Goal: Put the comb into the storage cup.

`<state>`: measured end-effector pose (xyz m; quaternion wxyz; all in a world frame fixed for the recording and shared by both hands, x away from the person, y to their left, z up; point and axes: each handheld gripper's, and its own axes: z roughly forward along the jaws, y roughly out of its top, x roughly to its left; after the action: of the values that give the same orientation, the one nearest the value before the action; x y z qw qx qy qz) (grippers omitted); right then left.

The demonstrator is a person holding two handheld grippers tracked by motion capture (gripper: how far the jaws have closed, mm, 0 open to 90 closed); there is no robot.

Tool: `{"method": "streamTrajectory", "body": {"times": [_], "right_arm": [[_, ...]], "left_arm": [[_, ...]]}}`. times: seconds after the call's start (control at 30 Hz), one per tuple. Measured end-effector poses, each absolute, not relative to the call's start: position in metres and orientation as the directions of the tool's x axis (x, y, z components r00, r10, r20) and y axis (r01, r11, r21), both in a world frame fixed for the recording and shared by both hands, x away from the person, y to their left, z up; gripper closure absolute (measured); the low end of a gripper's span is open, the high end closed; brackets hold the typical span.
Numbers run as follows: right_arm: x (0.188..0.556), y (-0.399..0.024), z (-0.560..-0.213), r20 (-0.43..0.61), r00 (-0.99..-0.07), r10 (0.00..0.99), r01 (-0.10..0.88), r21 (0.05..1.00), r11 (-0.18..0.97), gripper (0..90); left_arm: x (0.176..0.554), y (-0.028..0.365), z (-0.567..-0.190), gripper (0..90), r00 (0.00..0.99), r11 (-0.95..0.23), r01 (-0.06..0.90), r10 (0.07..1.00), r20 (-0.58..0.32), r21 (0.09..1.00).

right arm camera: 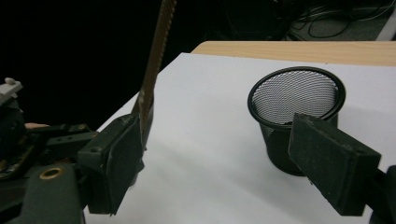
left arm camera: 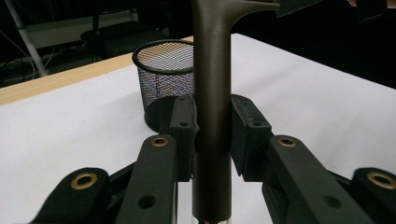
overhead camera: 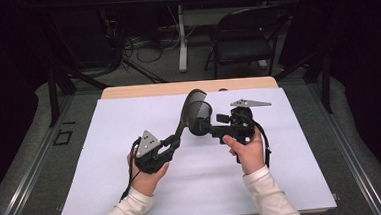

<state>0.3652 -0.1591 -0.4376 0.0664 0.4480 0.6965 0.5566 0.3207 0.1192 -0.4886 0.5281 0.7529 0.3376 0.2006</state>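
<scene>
A dark brown comb (overhead camera: pixel 182 123) rises from my left gripper (overhead camera: pixel 172 141), which is shut on its handle; the toothed end arcs up over the table. In the left gripper view both pads press the comb handle (left arm camera: pixel 212 93) from either side. A black mesh cup (overhead camera: pixel 199 118) stands upright on the white sheet, just right of the comb. My right gripper (overhead camera: pixel 211 129) is beside the cup, open. In the right gripper view its jaws stand wide apart around bare sheet, the mesh cup (right arm camera: pixel 294 107) just beyond the right jaw and the comb (right arm camera: pixel 156 56) beyond the left.
A white sheet (overhead camera: pixel 133 191) covers most of the wooden table (overhead camera: pixel 142 90). Behind the table stand a folding chair (overhead camera: pixel 244 39) and a white table leg (overhead camera: pixel 181 38) with cables on the floor. The person's hands hold both grippers near the middle of the sheet.
</scene>
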Motion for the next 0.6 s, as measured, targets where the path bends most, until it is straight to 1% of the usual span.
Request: {"method": "streamTrajectory", "body": {"times": [0.17, 0.3, 0.6], "right_arm": [[0.3632, -0.1610, -0.4373, 0.452, -0.588, 0.671, 0.560, 0.826, -0.065, 19.0], [0.3616, -0.1633, -0.4356, 0.451, -0.584, 0.674, 0.552, 0.830, -0.078, 21.4], [0.3598, -0.1659, -0.4341, 0.451, -0.580, 0.678, 0.541, 0.836, -0.093, 22.7]], "left_arm": [[0.3196, 0.1170, -0.4910, 72.6, 0.695, -0.222, 0.295, 0.718, -0.049, 0.929], [0.3183, 0.1142, -0.4937, 72.6, 0.700, -0.235, 0.294, 0.713, -0.041, 0.926], [0.3151, 0.1092, -0.4979, 72.6, 0.709, -0.260, 0.289, 0.705, -0.024, 0.921]]}}
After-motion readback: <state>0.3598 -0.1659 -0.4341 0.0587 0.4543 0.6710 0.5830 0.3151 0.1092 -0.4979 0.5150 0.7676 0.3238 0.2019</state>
